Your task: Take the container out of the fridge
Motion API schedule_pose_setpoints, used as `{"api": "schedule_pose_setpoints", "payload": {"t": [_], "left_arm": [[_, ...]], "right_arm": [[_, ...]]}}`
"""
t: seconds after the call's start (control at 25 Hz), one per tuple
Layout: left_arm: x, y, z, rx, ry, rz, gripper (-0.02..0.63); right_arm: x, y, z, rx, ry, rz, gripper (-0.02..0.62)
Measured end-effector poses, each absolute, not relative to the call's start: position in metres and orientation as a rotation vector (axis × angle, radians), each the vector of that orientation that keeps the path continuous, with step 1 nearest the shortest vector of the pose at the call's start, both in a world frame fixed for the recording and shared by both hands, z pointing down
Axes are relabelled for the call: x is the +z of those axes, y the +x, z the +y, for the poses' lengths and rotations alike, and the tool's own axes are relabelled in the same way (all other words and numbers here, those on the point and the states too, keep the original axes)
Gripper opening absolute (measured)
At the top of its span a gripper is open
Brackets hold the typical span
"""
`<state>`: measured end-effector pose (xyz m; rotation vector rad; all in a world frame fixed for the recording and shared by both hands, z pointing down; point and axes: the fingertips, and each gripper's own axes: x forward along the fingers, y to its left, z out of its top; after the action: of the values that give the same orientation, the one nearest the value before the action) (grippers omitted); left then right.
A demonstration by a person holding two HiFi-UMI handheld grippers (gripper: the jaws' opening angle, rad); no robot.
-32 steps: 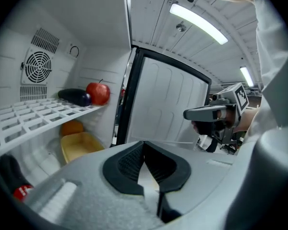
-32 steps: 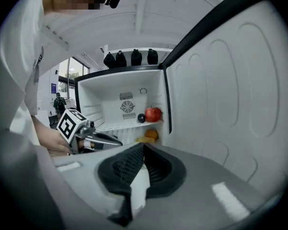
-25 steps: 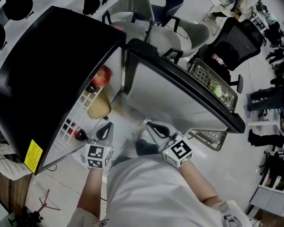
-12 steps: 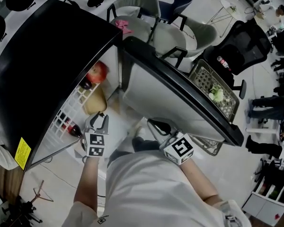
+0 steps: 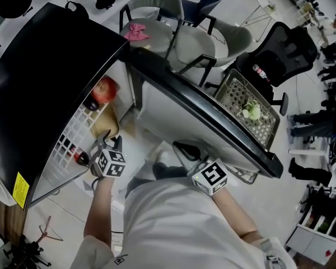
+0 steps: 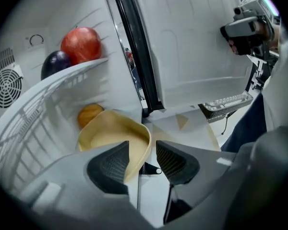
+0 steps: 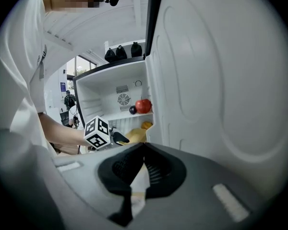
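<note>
The container, a pale yellow bowl (image 6: 110, 133), sits on the fridge's lower level under the white wire shelf (image 6: 48, 95). My left gripper (image 6: 141, 159) is at the bowl's near edge. Its jaws are opening, the rim stands between the pads, and neither pad presses on it. In the head view the left gripper (image 5: 103, 143) reaches into the open fridge beside the bowl (image 5: 103, 129). My right gripper (image 5: 182, 149) hangs shut and empty in front of the open door (image 5: 196, 116). The right gripper view also shows the bowl (image 7: 134, 135).
A red apple (image 6: 81, 44) and a dark plum (image 6: 56, 63) lie on the wire shelf. An orange fruit (image 6: 89, 114) sits behind the bowl. The black-topped fridge (image 5: 45, 77) stands to the left. A mesh basket (image 5: 249, 108) hangs on the door. Chairs (image 5: 213, 38) stand beyond.
My left gripper has moved forward into the fridge up to the bowl, and its jaws have spread apart. The right gripper has stayed by the door.
</note>
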<state>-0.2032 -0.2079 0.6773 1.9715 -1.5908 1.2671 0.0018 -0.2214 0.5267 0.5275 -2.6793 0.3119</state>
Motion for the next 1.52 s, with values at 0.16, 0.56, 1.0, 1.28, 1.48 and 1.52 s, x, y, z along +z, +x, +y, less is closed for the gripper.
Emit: {"api": "schedule_pose_setpoints", "payload": {"t": [0.16, 0.56, 1.0, 1.28, 1.48, 1.52], "left_arm": [[0.689, -0.203, -0.21, 1.392, 1.967, -1.529, 0.172], [0.704, -0.201, -0.209, 1.53, 1.947, -1.433, 0.079], [0.688, -0.183, -0.208, 1.39, 2.033, -1.394, 0.02], [0.667, -0.16, -0.196, 1.208, 2.145, -1.321, 0.018], [0.653, -0.141, -0.183, 1.1, 2.227, -1.242, 0.018], [0.649, -0.137, -0.182, 1.072, 2.245, -1.232, 0.018]], "right_arm": [[0.529, 0.004, -0.225, 0.323, 0.536, -2.668, 0.003], [0.529, 0.005, -0.227, 0.339, 0.55, -2.665, 0.003], [0.526, 0.009, -0.216, 0.348, 0.613, -2.657, 0.003], [0.525, 0.008, -0.198, 0.372, 0.681, -2.651, 0.003], [0.523, 0.009, -0.183, 0.386, 0.731, -2.646, 0.003], [0.523, 0.009, -0.179, 0.387, 0.743, -2.644, 0.003]]}}
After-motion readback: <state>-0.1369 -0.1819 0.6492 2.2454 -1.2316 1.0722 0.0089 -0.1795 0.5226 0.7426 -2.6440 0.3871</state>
